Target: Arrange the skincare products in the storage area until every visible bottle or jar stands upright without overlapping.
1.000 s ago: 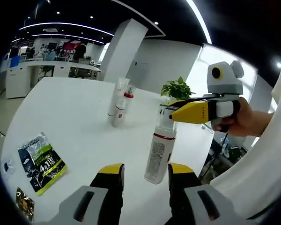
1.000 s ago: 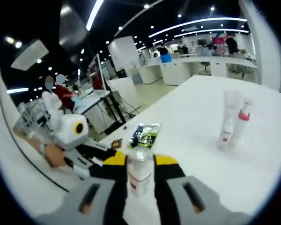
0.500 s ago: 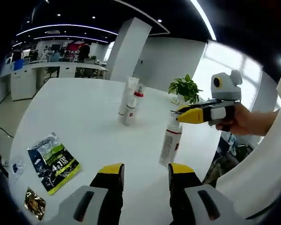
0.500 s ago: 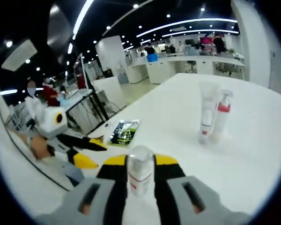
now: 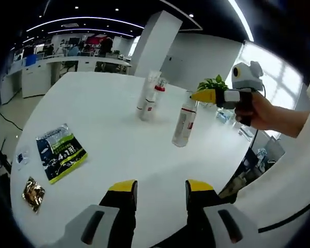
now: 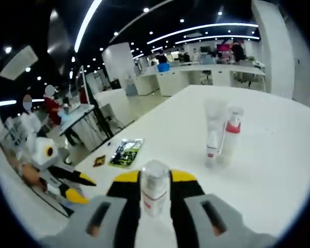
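A white bottle (image 5: 183, 124) with a red band and clear cap leans slightly over the white table (image 5: 93, 113), its base at or just above the surface. My right gripper (image 5: 197, 96) is shut on its neck; in the right gripper view the bottle (image 6: 155, 192) sits between the jaws of the right gripper (image 6: 155, 178). Beyond it, a white tube (image 5: 148, 93) and a red-collared bottle (image 5: 155, 97) stand upright side by side; they appear again as the tube (image 6: 213, 132) and bottle (image 6: 230, 135). My left gripper (image 5: 161, 188) is open with nothing between its jaws, well back from the bottle, and seen as the left gripper (image 6: 77, 187).
A green and black sachet (image 5: 60, 152) and a small gold packet (image 5: 33, 189) lie flat near the table's left edge. A potted plant (image 5: 215, 82) stands beyond the far edge. A hand (image 5: 263, 114) holds the right gripper. Bare table (image 6: 279, 155) spreads around the standing pair.
The right gripper has carried the white bottle farther across the table, toward the standing tube and bottle. The left gripper has drawn back, so everything looks smaller in its view.
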{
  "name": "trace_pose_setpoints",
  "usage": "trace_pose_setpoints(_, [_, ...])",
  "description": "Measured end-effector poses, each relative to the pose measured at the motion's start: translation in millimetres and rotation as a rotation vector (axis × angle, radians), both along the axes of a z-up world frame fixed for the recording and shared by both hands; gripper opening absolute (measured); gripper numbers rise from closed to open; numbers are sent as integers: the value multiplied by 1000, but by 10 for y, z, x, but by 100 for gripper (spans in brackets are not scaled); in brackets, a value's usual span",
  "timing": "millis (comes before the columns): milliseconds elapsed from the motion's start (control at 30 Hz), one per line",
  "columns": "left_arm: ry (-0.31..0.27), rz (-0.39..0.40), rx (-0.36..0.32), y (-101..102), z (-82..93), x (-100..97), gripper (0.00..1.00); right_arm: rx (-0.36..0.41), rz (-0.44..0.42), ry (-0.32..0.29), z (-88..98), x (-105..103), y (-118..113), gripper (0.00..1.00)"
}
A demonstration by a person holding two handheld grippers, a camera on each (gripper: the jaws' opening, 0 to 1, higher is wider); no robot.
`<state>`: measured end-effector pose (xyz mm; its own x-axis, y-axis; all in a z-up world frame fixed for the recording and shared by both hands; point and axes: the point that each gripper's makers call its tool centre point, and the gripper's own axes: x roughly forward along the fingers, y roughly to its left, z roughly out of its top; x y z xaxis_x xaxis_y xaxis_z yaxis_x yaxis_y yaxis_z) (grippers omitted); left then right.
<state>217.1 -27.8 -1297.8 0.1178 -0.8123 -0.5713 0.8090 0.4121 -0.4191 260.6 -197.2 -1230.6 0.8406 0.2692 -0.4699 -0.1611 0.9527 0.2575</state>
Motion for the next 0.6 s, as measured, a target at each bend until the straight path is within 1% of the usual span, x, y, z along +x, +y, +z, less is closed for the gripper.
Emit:
trace_pose_setpoints(33, [10, -1, -6, -14, 42, -11, 38, 4, -2, 0, -12, 6, -12, 18])
trace_pose_setpoints(67, [8, 0, -4, -17, 50, -13, 38, 14, -4, 1, -47, 23, -46, 18])
trace_pose_setpoints(133, [7, 12, 25, -10, 10, -8, 38, 17, -6, 0, -68, 41, -87, 18])
trace_pose_setpoints(200, [11, 17, 40, -15, 3, -27, 38, 20, 0, -16, -54, 64, -126, 18])
trace_pose_setpoints(267, [-2, 12, 50, -31, 28, -49, 38, 14, 11, -32, -61, 92, -169, 18])
trace_pose_setpoints(367, [-38, 14, 64, -45, 50, -16, 37, -1, 37, -46, -136, 129, -211, 18])
trace_pose_setpoints(467, [-46, 42, 70, -53, 45, 35, 36, -2, 45, -59, -184, 152, -251, 18])
trace_pose_setpoints(500, [-42, 64, 72, -72, 34, 54, 36, -2, 47, -73, -197, 167, -266, 18])
trace_pose_setpoints(600, [-40, 94, 81, -110, -8, 62, 37, -9, 59, -100, -224, 203, -323, 18])
